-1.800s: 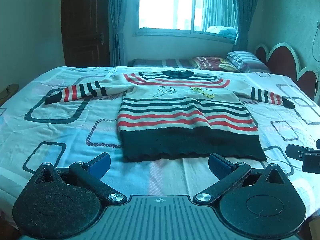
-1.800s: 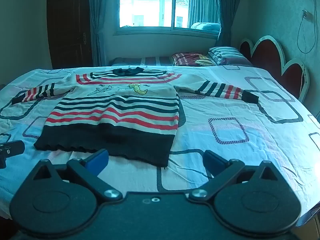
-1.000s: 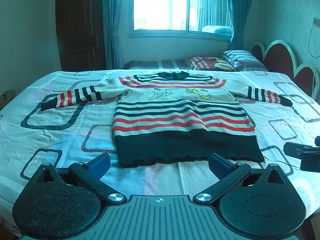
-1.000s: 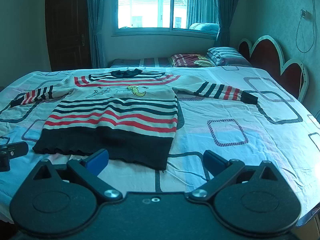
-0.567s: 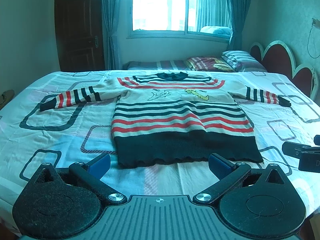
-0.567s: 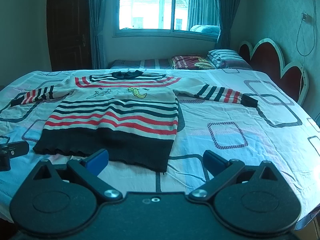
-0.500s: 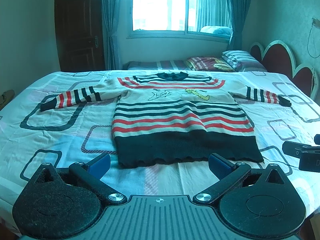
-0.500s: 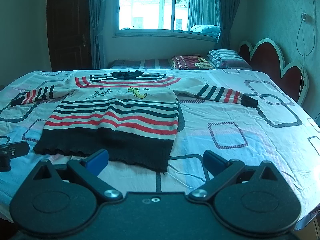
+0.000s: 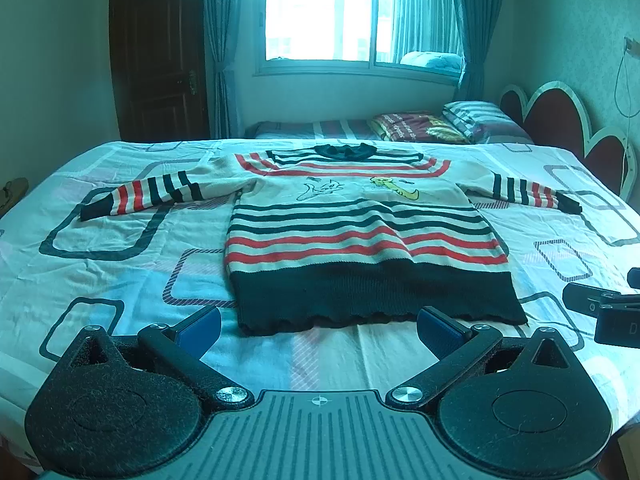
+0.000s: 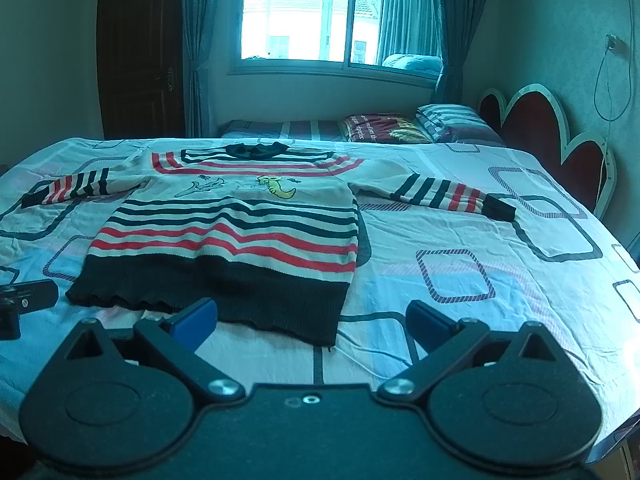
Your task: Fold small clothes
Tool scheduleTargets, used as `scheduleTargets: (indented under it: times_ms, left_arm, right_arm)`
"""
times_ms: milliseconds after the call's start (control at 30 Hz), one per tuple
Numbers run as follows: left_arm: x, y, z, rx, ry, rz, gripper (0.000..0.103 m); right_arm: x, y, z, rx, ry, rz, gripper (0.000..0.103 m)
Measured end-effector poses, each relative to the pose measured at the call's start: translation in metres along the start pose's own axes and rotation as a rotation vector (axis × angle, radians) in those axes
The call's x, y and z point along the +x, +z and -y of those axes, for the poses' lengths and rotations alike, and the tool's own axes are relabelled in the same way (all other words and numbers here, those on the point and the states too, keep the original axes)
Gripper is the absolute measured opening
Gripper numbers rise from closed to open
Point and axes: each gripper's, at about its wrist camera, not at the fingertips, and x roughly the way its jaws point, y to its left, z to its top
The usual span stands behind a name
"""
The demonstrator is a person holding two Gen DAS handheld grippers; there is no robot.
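A small striped sweater (image 9: 360, 236) lies flat and face up on the bed, sleeves spread out to both sides, dark hem nearest me. It also shows in the right wrist view (image 10: 240, 232). My left gripper (image 9: 318, 326) is open and empty, hovering just short of the hem's middle. My right gripper (image 10: 312, 318) is open and empty, near the hem's right corner. The right gripper's tip shows at the right edge of the left wrist view (image 9: 600, 304). The left gripper's tip shows at the left edge of the right wrist view (image 10: 24, 300).
The bed (image 9: 120, 280) has a white sheet with rounded square prints. Pillows (image 9: 476, 120) lie at the far right by a red scalloped headboard (image 9: 560, 120). A window (image 9: 352, 16) and a dark door (image 9: 160, 60) are behind.
Both grippers have drawn slightly back and steadied in front of the hem. The sweater has not moved.
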Motion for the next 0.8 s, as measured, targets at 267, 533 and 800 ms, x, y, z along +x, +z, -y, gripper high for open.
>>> scheduleTargets:
  times_ms: [267, 533, 800]
  left_arm:
    - [0.0020, 0.0005, -0.0014, -0.001, -0.001, -0.003, 0.103]
    - [0.0027, 0.0015, -0.0013, -0.002, 0.000, -0.003, 0.103]
    - [0.0025, 0.0018, -0.0009, -0.002, 0.002, -0.004, 0.103]
  right_arm:
    - [-0.0001, -0.0001, 0.0005, -0.002, 0.001, 0.001, 0.101]
    - [-0.0002, -0.0002, 0.0005, -0.001, -0.001, 0.002, 0.101]
    - [0.0002, 0.0001, 0.0019, 0.002, 0.000, 0.000, 0.101]
